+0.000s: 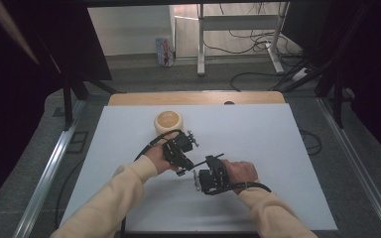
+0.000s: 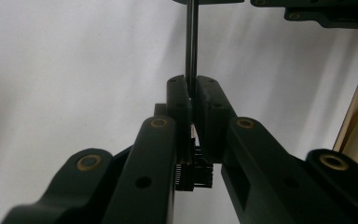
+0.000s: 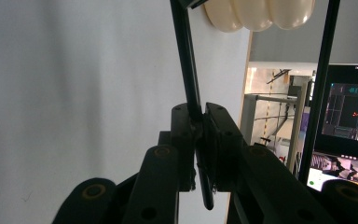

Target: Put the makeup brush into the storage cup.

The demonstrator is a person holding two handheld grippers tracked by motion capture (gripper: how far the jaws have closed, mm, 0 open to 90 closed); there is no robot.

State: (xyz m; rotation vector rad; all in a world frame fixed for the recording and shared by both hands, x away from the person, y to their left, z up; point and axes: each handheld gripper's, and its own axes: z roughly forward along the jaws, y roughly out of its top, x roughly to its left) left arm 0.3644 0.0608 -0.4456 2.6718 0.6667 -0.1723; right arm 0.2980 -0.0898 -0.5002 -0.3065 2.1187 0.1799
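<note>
On the white table top a person's two hands meet near the middle, each holding a gripper. The left gripper sits just in front of a pale wooden bowl, which stands upright on the far half of the surface, left of centre. The right gripper lies just beside the left one, nearer the person. In the left gripper view the jaws are clenched on a thin black rod that runs straight up from between them. In the right gripper view the jaws are likewise clenched on a thin black rod, with the ribbed side of the bowl beyond
</note>
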